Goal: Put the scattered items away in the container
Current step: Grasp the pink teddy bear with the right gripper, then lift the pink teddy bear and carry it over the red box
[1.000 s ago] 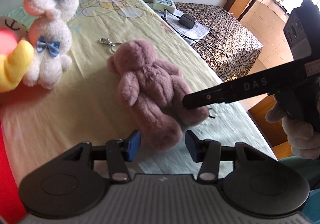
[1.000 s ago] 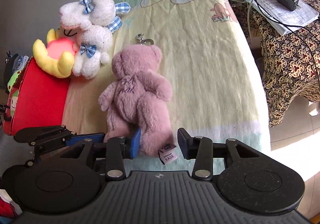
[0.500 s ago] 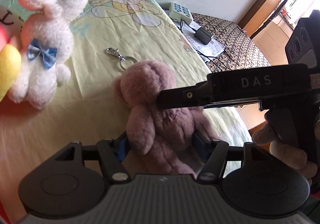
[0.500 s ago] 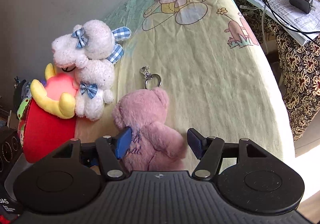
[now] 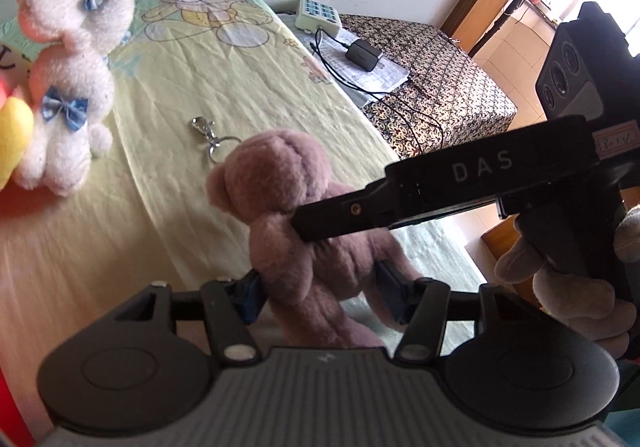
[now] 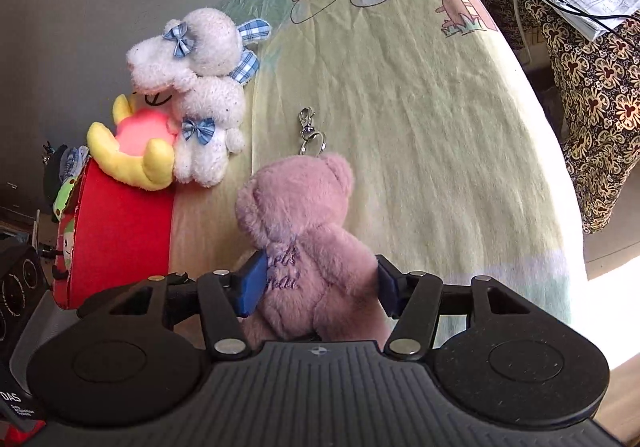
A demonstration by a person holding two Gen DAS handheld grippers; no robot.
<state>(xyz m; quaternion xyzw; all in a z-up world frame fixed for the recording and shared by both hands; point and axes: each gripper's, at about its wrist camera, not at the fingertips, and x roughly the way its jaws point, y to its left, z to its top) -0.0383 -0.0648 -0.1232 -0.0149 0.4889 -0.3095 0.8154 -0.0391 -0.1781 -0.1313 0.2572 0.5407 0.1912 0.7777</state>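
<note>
Both tongs straddle the pink bear [image 6: 308, 247] on the bed [image 6: 420, 127]: left tongs [image 5: 320, 291] and right tongs [image 6: 318, 285] apart, pads flanking its body, ready to clamp and lift.

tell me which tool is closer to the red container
Left. The left tool flanks the pink bear with its body beside the red container; the right tool straddles the bear from the far side.

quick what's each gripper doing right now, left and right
Left gripper: open, tongs either side of the pink bear, not squeezing it.
Right gripper: open, tongs astride the same bear, touching its fur, no firm grip.
</note>
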